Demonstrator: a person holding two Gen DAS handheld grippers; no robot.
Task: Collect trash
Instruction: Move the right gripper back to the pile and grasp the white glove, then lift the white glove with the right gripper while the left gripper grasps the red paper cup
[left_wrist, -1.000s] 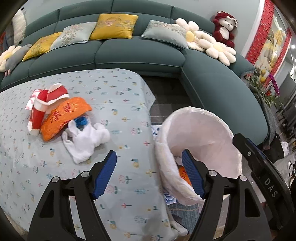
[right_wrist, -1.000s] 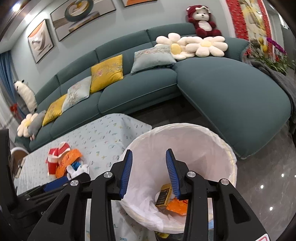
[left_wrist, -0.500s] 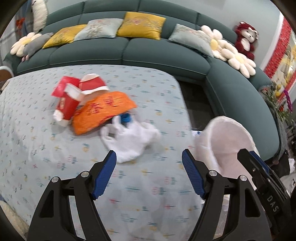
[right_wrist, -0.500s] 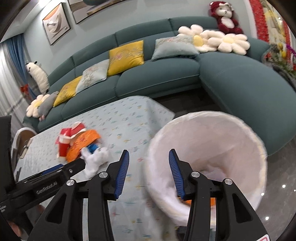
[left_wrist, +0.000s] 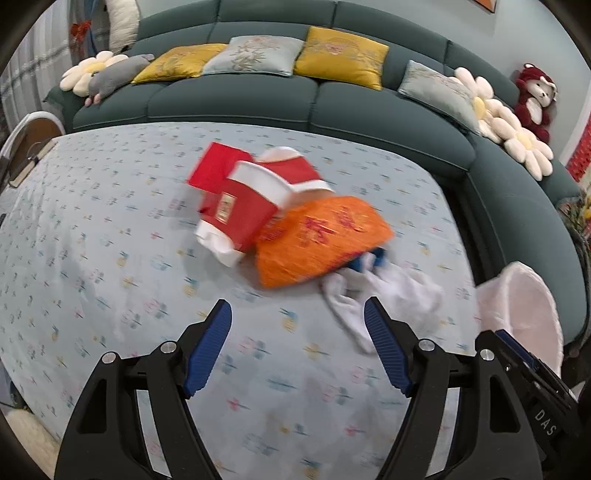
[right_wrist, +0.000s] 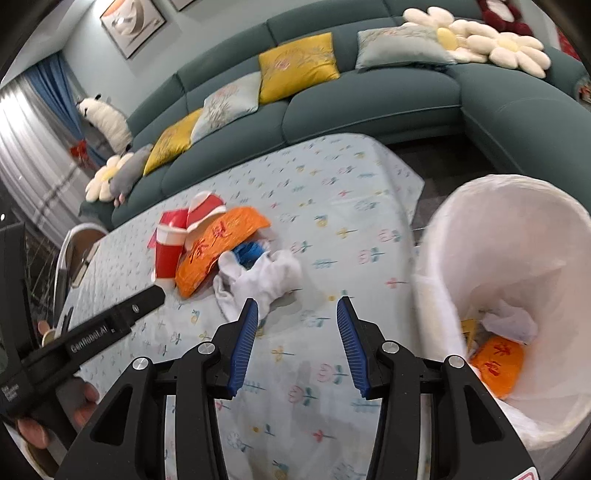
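A pile of trash lies on the table with the flowered cloth (left_wrist: 110, 229): red and white paper cups (left_wrist: 243, 206), an orange snack bag (left_wrist: 321, 236), a small blue piece (right_wrist: 249, 253) and a crumpled white rag (left_wrist: 384, 295). My left gripper (left_wrist: 297, 345) hangs open just short of the pile, nothing between its fingers. My right gripper (right_wrist: 295, 341) is open over the cloth, its left finger near the white rag (right_wrist: 262, 280). The white-lined bin (right_wrist: 517, 258) stands off the table's right edge, holding an orange wrapper (right_wrist: 498, 365) and paper.
A curved green sofa (left_wrist: 258, 99) with yellow and grey cushions wraps behind and right of the table. Flower pillows and a red plush toy (left_wrist: 533, 96) sit on it. A chair (right_wrist: 74, 251) stands at the table's left end. A hand (right_wrist: 33, 428) holds the left tool.
Both grippers swung left, away from the bin and over the table toward the trash pile. The right jaws widened a little. The pile now fills the left view's centre.
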